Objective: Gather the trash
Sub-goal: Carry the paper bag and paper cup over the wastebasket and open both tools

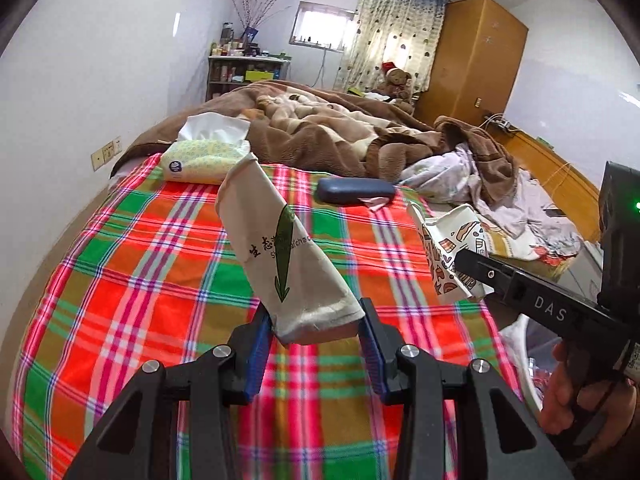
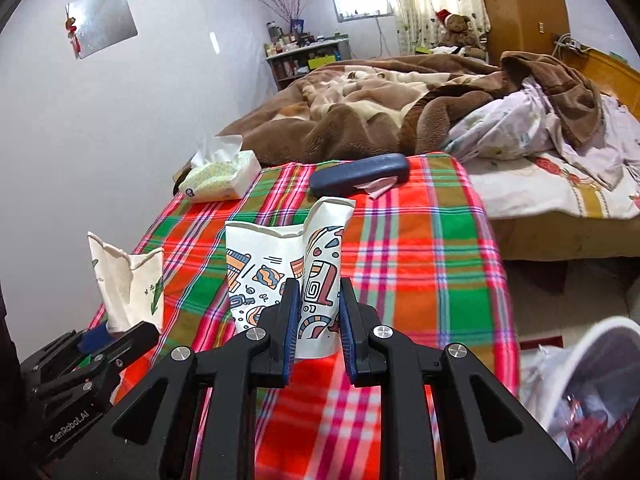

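Note:
My left gripper (image 1: pixel 316 320) is shut on a crushed beige paper cup (image 1: pixel 280 252) with a green leaf print, held above the plaid sheet (image 1: pixel 140 280). My right gripper (image 2: pixel 319 312) is shut on a crushed white paper cup (image 2: pixel 288 276) with colourful doodles. In the left wrist view the right gripper (image 1: pixel 472 268) and its doodle cup (image 1: pixel 448 256) hang at the right, with a hand (image 1: pixel 568 392) on the handle. In the right wrist view the left gripper (image 2: pixel 108 334) and the beige cup (image 2: pixel 128 280) show at the lower left.
A tissue pack (image 1: pixel 204 156) and a dark blue case (image 1: pixel 354 191) with a pink scrap lie further up the bed. Brown blankets (image 1: pixel 320 128) are heaped behind. A white bin (image 2: pixel 592 380) lined with a bag of trash stands on the floor at lower right.

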Available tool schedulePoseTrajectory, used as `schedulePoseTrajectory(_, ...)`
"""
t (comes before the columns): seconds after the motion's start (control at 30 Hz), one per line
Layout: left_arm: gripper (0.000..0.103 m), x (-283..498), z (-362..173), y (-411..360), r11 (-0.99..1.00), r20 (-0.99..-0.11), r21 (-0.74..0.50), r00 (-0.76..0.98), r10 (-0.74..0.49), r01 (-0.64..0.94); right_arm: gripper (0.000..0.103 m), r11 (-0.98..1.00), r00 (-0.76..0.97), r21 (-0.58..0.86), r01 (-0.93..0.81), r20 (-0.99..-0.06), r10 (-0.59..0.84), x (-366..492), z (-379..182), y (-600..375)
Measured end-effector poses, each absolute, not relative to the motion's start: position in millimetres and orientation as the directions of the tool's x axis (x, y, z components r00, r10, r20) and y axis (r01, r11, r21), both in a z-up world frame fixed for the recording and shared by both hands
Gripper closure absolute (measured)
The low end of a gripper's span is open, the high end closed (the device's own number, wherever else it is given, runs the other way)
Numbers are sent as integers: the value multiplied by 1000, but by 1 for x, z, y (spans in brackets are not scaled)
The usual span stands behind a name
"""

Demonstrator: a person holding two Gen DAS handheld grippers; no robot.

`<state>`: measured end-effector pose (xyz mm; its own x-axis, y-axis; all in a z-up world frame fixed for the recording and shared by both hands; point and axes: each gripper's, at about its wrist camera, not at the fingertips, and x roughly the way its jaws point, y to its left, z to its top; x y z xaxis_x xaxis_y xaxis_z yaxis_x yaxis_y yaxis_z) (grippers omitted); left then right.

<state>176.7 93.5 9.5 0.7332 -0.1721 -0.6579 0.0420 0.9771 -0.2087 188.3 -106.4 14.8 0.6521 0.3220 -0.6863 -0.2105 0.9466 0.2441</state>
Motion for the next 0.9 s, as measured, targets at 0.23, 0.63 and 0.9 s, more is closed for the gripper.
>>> schedulePoseTrajectory(0.23,61,150,15,70,976,-649,-200,734,-202,92,84,951,681,253,-180,-666,306,163,19,-125)
schedulePoseTrajectory(0.63,61,114,26,2,953,-620,-185,724,-302,239,84,962,736,265,-62,-639,224,117,19,-189)
schedulePoseTrajectory(0.9,61,100,30,-51,924,-614,-169,697,-371,343,84,967,762,254,34,-632,139,92,19,-229)
